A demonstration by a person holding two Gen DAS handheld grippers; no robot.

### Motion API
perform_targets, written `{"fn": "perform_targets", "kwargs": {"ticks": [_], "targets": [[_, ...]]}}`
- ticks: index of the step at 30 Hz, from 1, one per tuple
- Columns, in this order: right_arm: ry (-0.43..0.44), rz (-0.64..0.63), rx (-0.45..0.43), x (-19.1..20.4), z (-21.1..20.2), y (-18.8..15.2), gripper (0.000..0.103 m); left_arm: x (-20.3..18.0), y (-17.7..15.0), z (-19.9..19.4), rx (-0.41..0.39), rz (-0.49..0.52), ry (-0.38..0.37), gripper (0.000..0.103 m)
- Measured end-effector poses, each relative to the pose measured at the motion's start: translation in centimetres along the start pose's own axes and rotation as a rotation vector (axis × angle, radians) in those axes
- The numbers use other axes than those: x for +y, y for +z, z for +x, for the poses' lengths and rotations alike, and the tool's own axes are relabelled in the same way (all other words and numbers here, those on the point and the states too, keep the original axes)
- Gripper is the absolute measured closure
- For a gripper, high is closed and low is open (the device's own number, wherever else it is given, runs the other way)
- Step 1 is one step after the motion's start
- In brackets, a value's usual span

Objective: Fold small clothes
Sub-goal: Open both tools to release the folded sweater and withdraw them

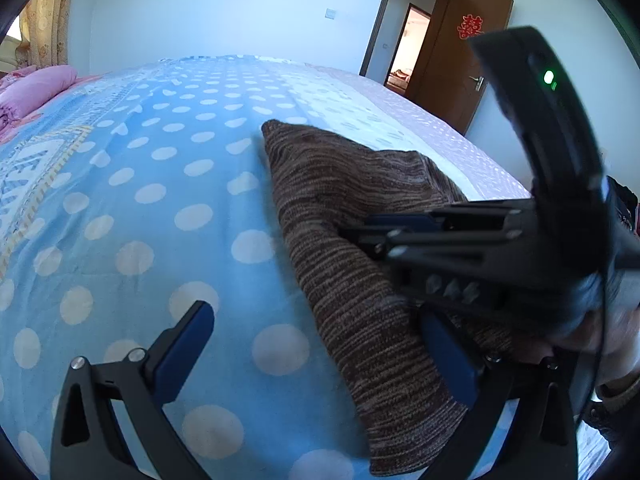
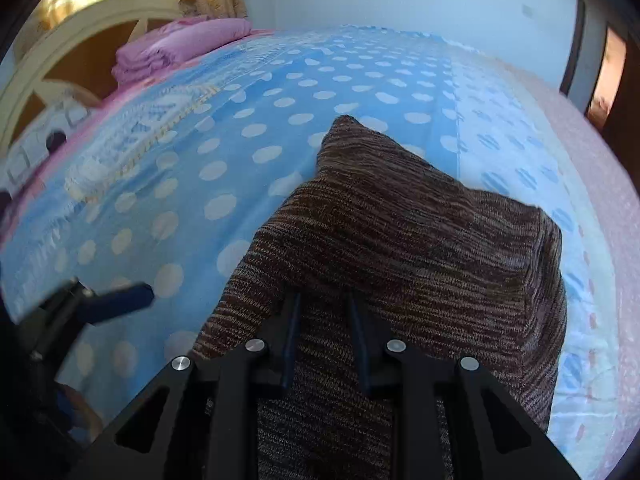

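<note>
A brown knitted garment (image 2: 400,248) lies on the bed (image 1: 132,208), on its blue polka-dot sheet, already doubled over itself: one layer is laid across another, with a pointed corner toward the far side of the bed and a folded edge along the side nearer the door (image 1: 460,60). The step in hand looks like the end of one fold, the carried flap having been brought across and set down on the lower layer. The right hand-held gripper (image 2: 324,340) sits low over the near part of the garment, its two fingers a narrow gap apart with knit showing between and beneath them; the pads do not seem to press on the cloth, so it reads as slightly parted and not clamped on anything. The left hand-held gripper (image 1: 320,360) stands wide apart and empty, one finger over bare sheet and the other over the garment's near edge, the cloth running under its span. The next move probably calls for drawing the right hand-held gripper clear without dragging the top layer, then picking a fresh edge or corner for the following fold, or smoothing the bulge near the fold. A pink folded blanket (image 2: 180,48) lies well apart at the head of the bed.
</note>
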State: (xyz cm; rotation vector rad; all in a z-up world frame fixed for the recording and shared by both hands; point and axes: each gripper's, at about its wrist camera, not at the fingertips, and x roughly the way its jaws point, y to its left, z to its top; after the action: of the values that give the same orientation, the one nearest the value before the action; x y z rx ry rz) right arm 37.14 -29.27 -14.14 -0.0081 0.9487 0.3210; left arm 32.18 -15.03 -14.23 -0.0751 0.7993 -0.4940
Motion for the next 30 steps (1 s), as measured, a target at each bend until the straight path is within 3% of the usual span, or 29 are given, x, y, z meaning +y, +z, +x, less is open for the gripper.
{"fn": "perform_targets", "kwargs": {"ticks": [3,7,14,19,21,22,26,30], "targets": [[-0.023,0.037,-0.105,-2.0,-3.5,-1.7,0.078,0.2,0.0,0.0,0.009,-0.009,-0.005,0.000],[-0.155,0.049,-0.027,-5.1,-3.6,-5.0,0.078,-0.4,0.0,0.6,0.040,0.017,0.027,0.000],[-0.142,0.006,-0.060,-5.8,-3.7,-6.2,0.078,-1.5,-0.1,1.9,0.113,0.076,0.054,0.000],[-0.033,0.078,-0.112,-8.5,-5.3,-5.8,0.069,-2.0,-0.2,2.0,0.124,0.097,0.065,0.000],[-0.019,0.178,-0.164,-10.9,-5.8,-5.2,0.049,-2.2,-0.2,2.2,0.129,0.109,0.064,0.000],[-0.017,0.222,-0.185,-11.9,-5.9,-4.9,0.046,-2.3,-0.2,2.2,0.132,0.112,0.061,0.000],[-0.008,0.307,-0.193,-14.8,-4.8,-3.6,0.046,-2.3,-0.1,2.3,0.137,0.110,0.053,0.000],[0.059,0.352,-0.133,-16.6,-2.2,-3.0,0.046,-2.2,0.0,2.5,0.138,0.112,0.052,0.000]]}}
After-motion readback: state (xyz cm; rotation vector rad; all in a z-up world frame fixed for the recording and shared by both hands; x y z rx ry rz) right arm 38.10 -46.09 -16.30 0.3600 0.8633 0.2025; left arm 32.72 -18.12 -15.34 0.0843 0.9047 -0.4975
